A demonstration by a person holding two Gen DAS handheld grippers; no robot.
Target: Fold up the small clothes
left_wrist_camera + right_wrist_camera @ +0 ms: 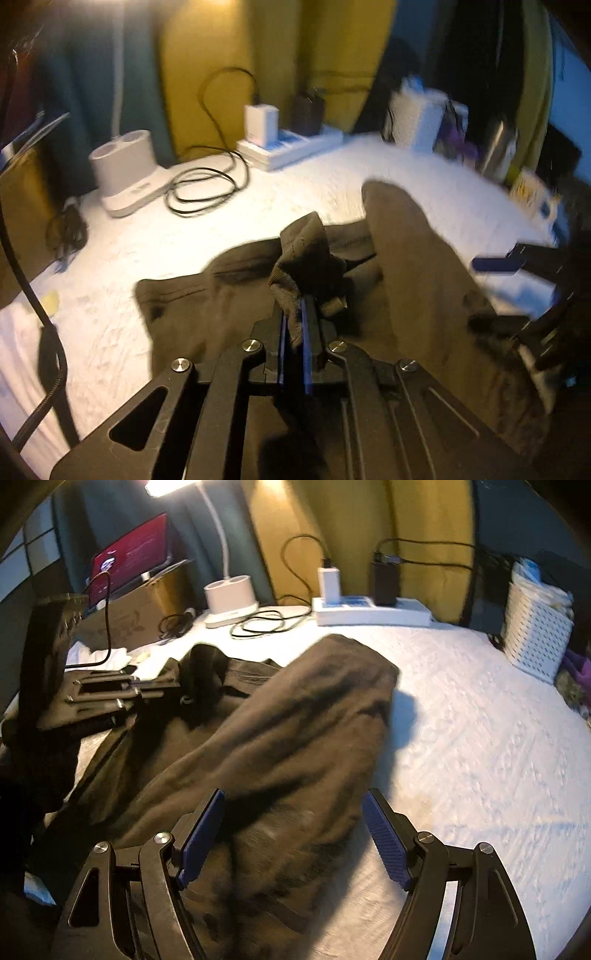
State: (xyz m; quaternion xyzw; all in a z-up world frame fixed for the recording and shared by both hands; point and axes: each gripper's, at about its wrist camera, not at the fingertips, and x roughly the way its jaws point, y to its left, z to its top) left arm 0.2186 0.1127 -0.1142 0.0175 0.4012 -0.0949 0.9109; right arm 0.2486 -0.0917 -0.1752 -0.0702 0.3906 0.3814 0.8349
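On the left, the left tool point(295, 321) is pressed together on a bunched corner of the dark brown garment point(229, 295), pinching the cloth between its blue pads and holding that fold above the rest, which lies rumpled on the white surface point(295, 192). To the right, the right tool point(293, 834) stands spread wide, its pads on either side of a raised hump of the same garment without pressing it. The step in hand looks like gathering an edge for a first fold. The next move probably calls for the right tool to take hold, so both can pull the cloth flat.
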